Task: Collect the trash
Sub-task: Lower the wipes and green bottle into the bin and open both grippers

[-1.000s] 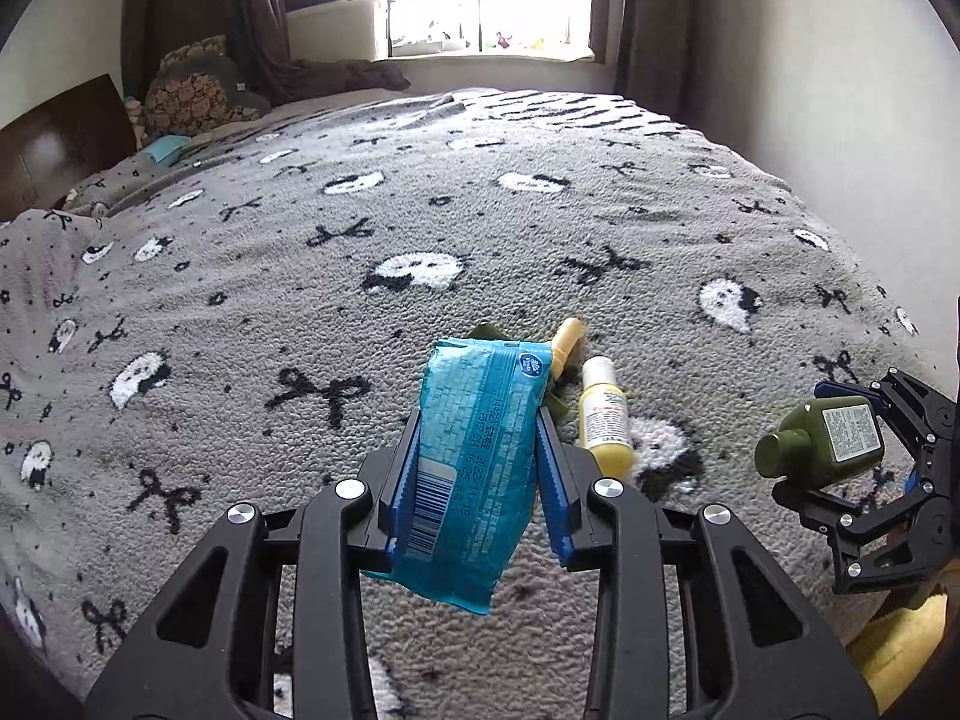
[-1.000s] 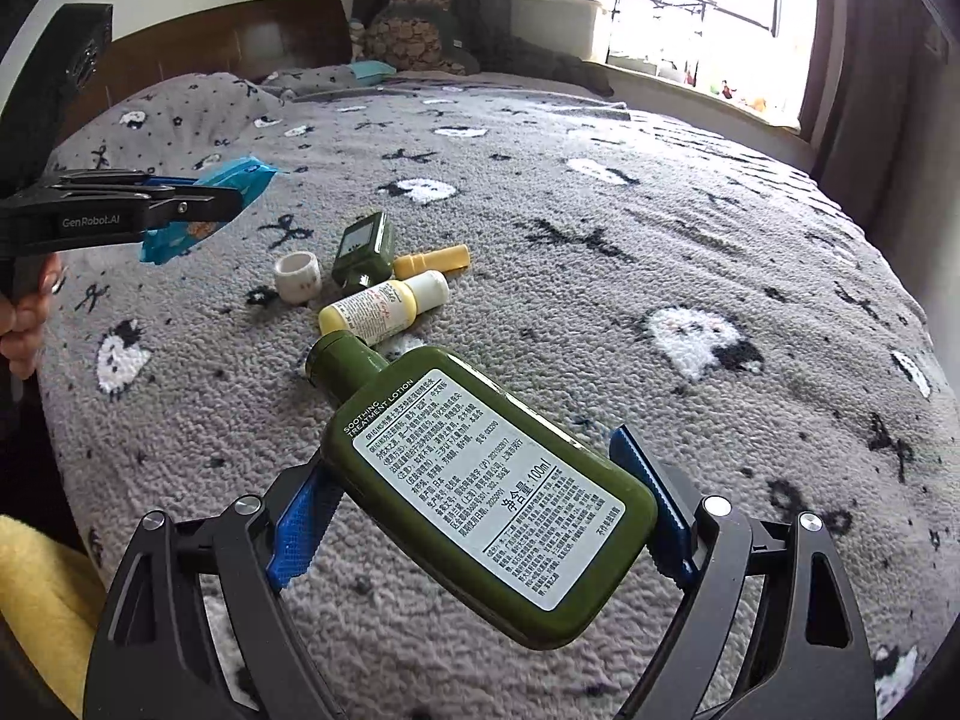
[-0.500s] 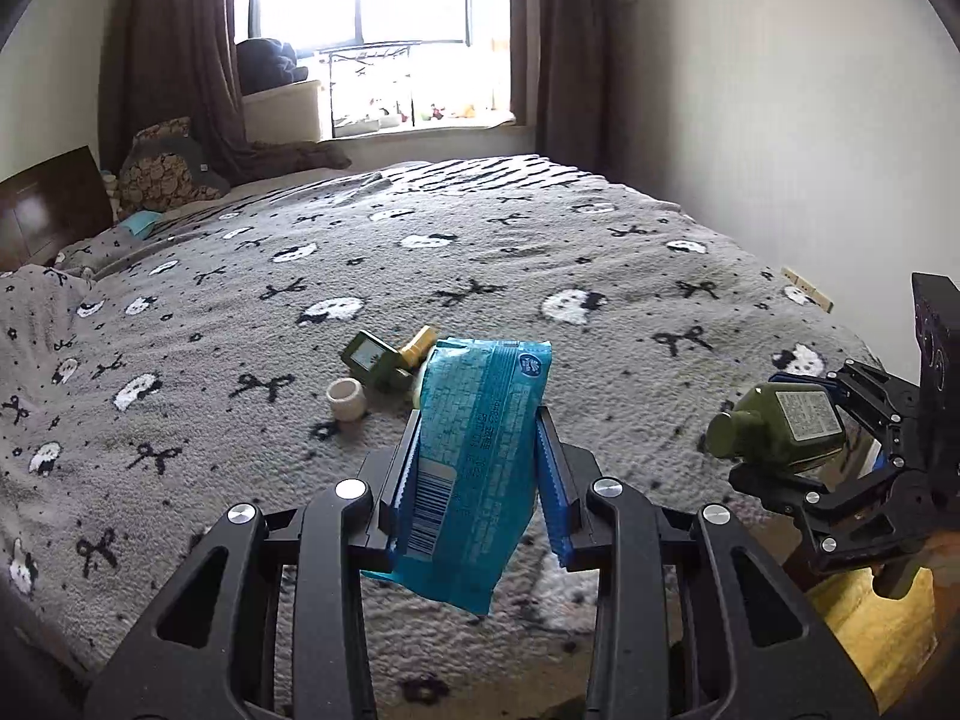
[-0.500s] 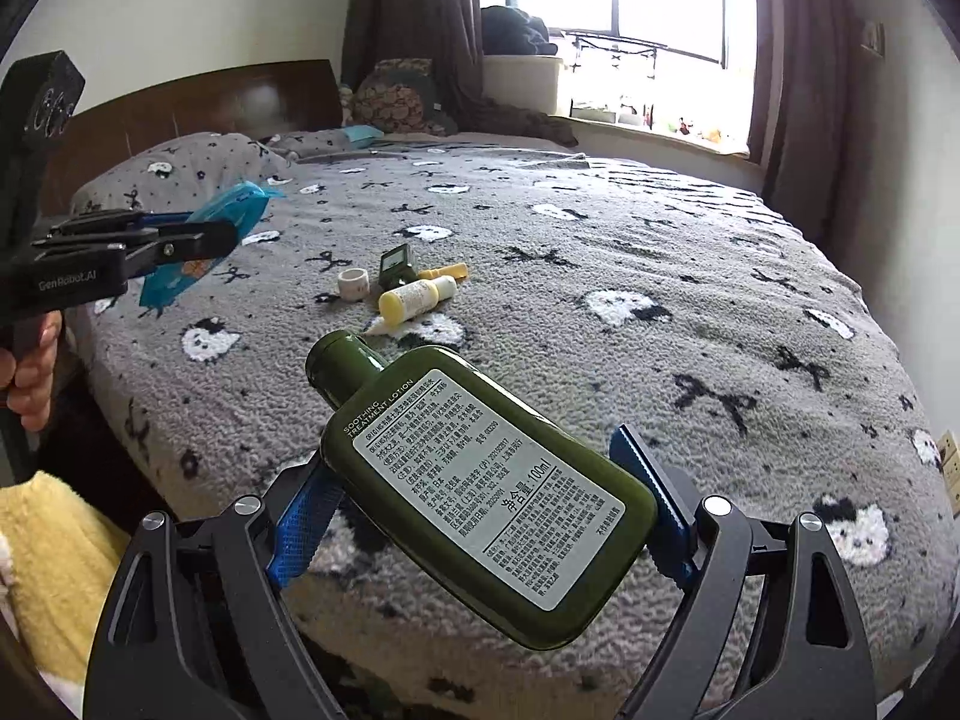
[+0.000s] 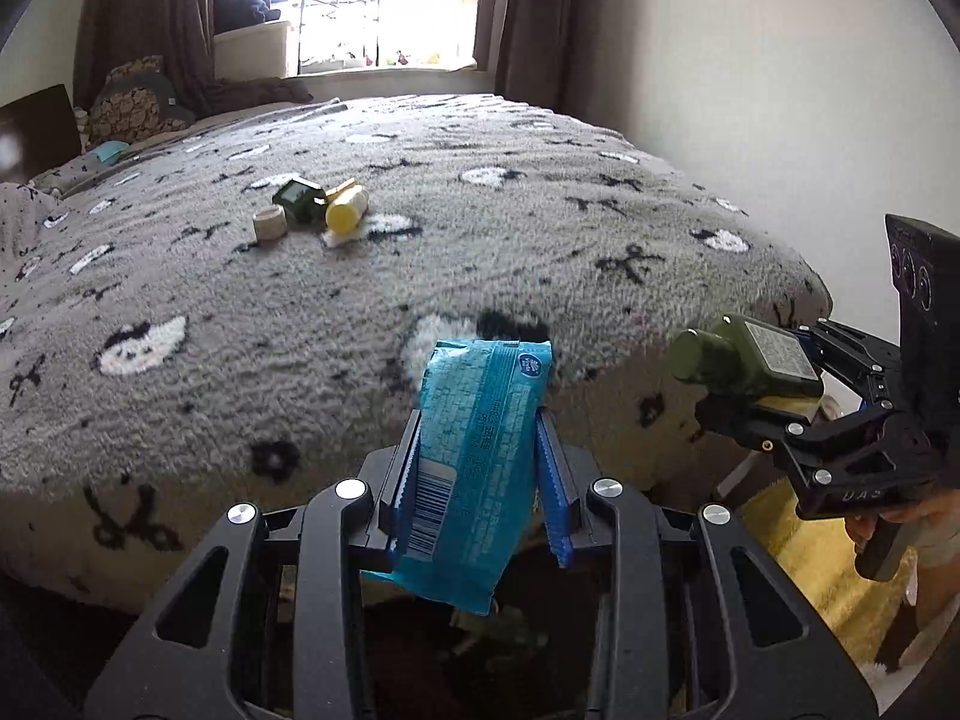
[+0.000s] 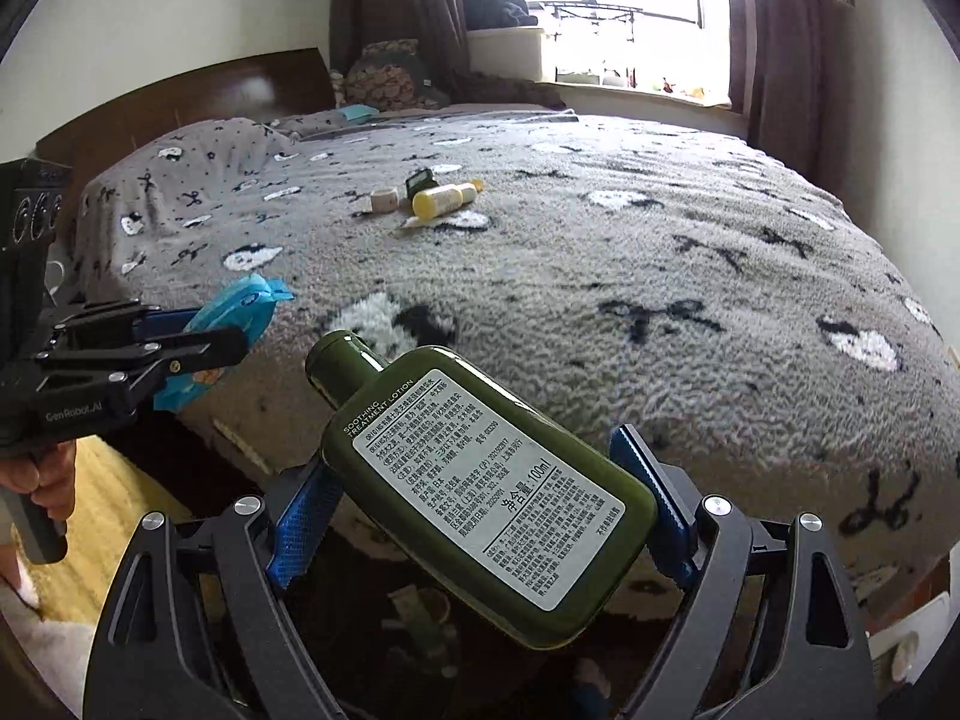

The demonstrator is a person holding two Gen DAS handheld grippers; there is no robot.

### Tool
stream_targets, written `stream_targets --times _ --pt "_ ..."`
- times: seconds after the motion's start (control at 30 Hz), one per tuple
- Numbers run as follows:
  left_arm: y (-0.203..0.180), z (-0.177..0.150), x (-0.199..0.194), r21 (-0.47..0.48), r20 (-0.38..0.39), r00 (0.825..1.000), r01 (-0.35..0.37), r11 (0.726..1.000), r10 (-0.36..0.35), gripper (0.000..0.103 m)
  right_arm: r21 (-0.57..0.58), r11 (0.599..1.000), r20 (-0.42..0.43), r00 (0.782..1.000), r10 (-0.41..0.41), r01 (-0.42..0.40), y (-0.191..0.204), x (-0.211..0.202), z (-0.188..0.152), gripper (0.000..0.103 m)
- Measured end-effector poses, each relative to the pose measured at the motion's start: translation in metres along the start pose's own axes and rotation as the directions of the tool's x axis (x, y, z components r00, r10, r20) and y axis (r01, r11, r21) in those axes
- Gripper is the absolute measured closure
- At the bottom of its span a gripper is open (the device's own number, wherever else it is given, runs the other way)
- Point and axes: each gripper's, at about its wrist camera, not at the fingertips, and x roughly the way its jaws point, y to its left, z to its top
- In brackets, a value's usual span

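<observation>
Now left gripper (image 5: 477, 456) clamping blue wrapper (image 5: 477, 468) lengthwise upright, right gripper (image 6: 480, 480) squeezing green lotion bottle (image 6: 480, 480), cap pointing up-left.

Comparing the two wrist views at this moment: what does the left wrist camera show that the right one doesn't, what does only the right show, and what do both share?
Only the left wrist view shows the barcode face of the blue packet clamped in the left gripper, and a yellow mat at lower right.

Only the right wrist view shows the printed label of the green bottle in the right gripper, and the dark headboard.

Both show the grey bedspread and, lying on it, a yellow bottle, a small green bottle and a cream cap, plus the window.
</observation>
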Motion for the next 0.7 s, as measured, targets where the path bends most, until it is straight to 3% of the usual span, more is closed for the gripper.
stream_targets --times 0.17,0.33,0.6,0.7 --pt "0.004 -0.044 0.019 -0.046 -0.104 0.994 0.018 0.999 -0.023 0.07 0.049 0.999 -0.079 0.997 0.016 -0.012 0.004 0.018 -0.033 0.016" --pt "0.007 -0.084 0.052 -0.071 -0.228 0.973 0.014 0.997 -0.03 0.07 0.07 0.997 -0.18 0.983 0.029 -0.017 0.013 0.048 -0.062 0.016" --pt "0.02 -0.144 0.11 -0.164 -0.436 0.896 0.013 0.986 -0.084 0.07 0.086 0.996 -0.328 0.944 0.035 -0.007 0.017 0.088 -0.093 0.016" --pt "0.019 -0.152 0.119 -0.168 -0.469 0.878 0.02 0.986 -0.098 0.07 0.099 0.995 -0.391 0.919 0.047 -0.008 0.017 0.101 -0.1 0.016"
